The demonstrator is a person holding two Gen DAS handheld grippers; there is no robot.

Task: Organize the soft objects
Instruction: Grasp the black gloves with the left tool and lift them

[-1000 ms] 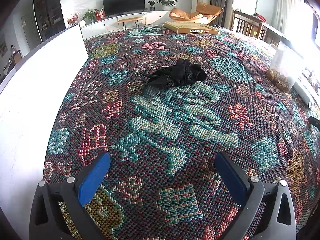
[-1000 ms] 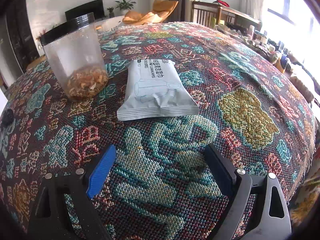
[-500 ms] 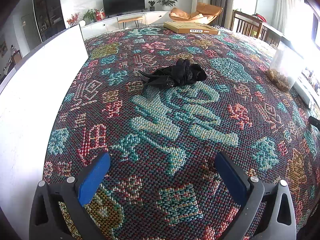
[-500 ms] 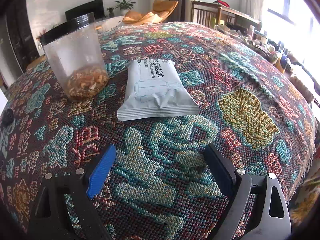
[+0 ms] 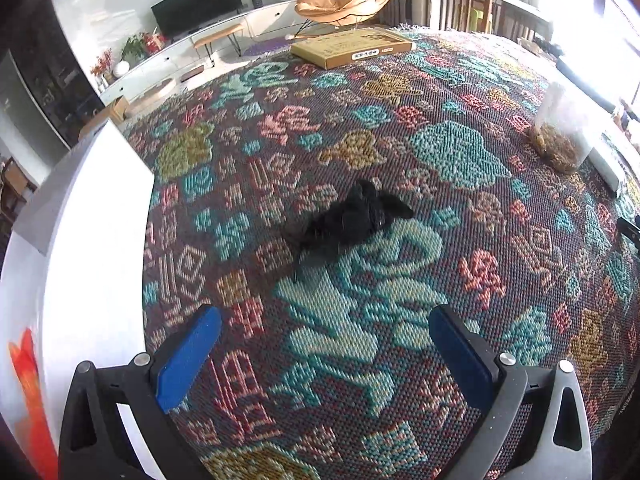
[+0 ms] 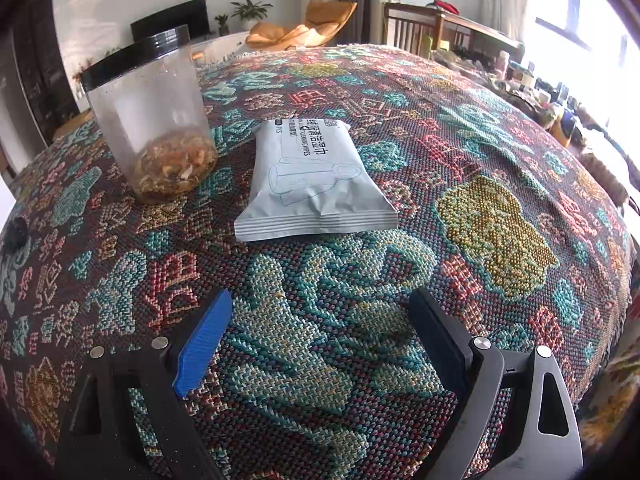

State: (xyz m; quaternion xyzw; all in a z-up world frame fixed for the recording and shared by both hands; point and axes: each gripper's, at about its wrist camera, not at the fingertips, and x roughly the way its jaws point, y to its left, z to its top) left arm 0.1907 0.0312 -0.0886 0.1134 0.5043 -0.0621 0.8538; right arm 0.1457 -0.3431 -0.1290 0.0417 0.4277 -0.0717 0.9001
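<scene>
A crumpled black cloth point(image 5: 352, 220) lies on the patterned tablecloth point(image 5: 400, 288) in the left wrist view, ahead of my left gripper point(image 5: 324, 344), which is open and empty above the cloth-covered table. In the right wrist view a pale grey pack of wet wipes point(image 6: 312, 184) lies flat ahead of my right gripper point(image 6: 320, 332), which is open and empty, low over the tablecloth point(image 6: 496, 224).
A clear jar with a black lid and dried bits inside point(image 6: 154, 120) stands left of the wipes; it also shows at the right in the left wrist view point(image 5: 564, 136). A flat cardboard box point(image 5: 352, 46) lies at the far edge. A white box point(image 5: 84, 248) stands at the left.
The left gripper has lifted and tilted, so the black cloth sits lower in its view and the white box looms nearer. The right gripper has not moved.
</scene>
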